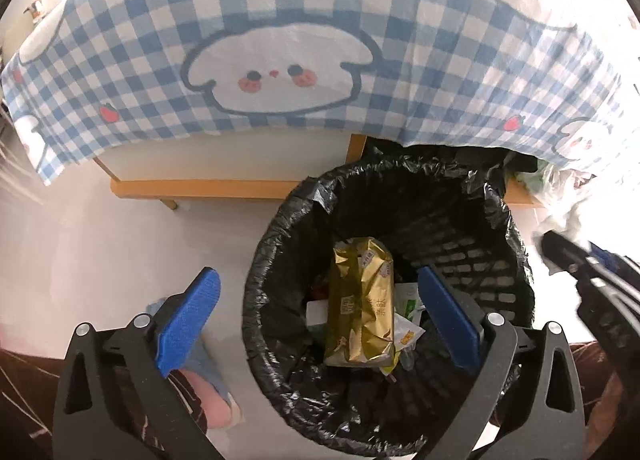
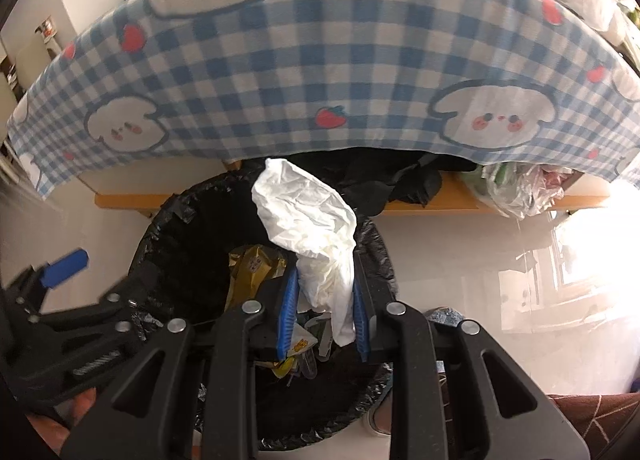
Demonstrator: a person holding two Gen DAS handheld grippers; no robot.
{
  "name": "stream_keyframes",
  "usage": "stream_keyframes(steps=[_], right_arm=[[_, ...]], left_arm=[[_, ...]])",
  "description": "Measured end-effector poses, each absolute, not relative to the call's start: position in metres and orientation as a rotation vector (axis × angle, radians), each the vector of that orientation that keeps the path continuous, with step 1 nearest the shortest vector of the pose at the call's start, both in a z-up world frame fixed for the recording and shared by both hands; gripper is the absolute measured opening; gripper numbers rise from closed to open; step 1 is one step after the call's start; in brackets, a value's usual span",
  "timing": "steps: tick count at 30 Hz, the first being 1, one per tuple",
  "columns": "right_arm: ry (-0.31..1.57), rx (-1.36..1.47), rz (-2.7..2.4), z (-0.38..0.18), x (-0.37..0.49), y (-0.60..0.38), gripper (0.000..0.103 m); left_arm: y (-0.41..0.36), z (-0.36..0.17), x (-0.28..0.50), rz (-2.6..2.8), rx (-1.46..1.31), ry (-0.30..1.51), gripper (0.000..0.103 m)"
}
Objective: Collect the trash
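The left gripper hangs above the one bin, its two blue pads spread wide with nothing between them. The right gripper, also over the bin, pinches one crumpled white tissue tight between its pads. One checked cloth hangs behind the bin. One gold wrapper lies inside the bin on smaller scraps.

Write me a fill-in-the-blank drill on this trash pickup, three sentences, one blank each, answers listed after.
1. The right gripper is shut on a crumpled white ____.
2. The gold wrapper lies inside the bin, which is lined with a ____ bag.
3. The left gripper hangs over the bin with its jaws ____ and nothing between them.

Missing words: tissue; black; open
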State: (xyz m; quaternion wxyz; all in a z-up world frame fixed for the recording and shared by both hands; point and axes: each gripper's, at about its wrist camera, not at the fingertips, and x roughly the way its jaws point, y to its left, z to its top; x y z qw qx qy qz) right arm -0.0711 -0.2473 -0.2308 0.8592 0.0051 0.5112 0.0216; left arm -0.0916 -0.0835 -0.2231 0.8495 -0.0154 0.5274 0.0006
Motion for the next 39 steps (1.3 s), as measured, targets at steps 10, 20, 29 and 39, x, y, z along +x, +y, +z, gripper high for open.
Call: stream_keyframes(steps=[10, 20, 29, 39], right_arm=[[1.132, -0.039, 0.102, -0.265, -0.064, -0.215, 0.024], [1.142, -0.028, 0.128, -0.272, -0.059, -0.209, 0.033], [1.099, -0.017, 0.125, -0.251, -0.063, -0.213, 0.058], [0.986, 0.071, 0.026, -0.157, -0.071, -0.246, 0.096]], left_arm=[[-0.058, -0.22, -0.091, 0.044, -0.043, 1.113, 0.097], [-0.051, -0.233, -0.084, 0.032, -0.089, 1.153, 0.097], [-0.057, -0.219, -0.086, 0.031, -0.012, 1.124, 0.097], [-0.058, -0.152, -0.092, 0.022, -0.007, 1.077, 0.097]])
